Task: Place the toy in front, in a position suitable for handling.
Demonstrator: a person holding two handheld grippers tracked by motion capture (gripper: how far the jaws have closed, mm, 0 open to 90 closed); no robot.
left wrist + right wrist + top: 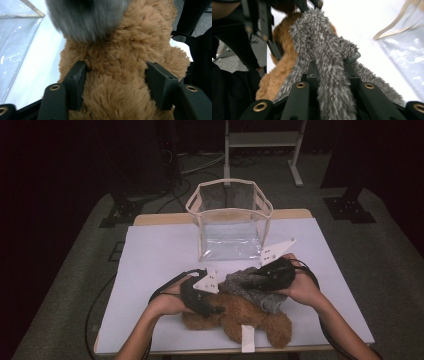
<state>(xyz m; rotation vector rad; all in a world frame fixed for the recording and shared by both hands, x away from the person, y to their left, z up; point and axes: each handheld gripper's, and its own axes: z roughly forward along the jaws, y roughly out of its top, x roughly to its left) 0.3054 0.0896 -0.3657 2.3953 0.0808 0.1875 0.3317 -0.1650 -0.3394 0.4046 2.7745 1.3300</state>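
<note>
The grey fuzzy cloth (252,287) lay draped over the upper part of the brown teddy bear (240,317), near the front edge of the white table (150,265), with the clear plastic bag (230,220) standing open-topped just behind them. We had our right gripper (267,275) clamped on a fold of that cloth; in the right gripper view the jaws stood close together with the grey pile (329,62) bunched tightly between them.

Our left gripper (205,302) sat astride the bear's body, and in the left gripper view the brown plush (117,75) filled the gap between the jaws. The fur touched both pads, yet we could not tell whether they were pressing or merely resting against it.

We judged both things to be light and very soft. The cloth was limp, so it would sag and trail from any single pinch; a gathered fold gave the surest hold, since a thin edge might slide out of the pile. The bear would squash under the jaws rather than resist, so the narrow waist between the limbs seemed the best place to take it.
</note>
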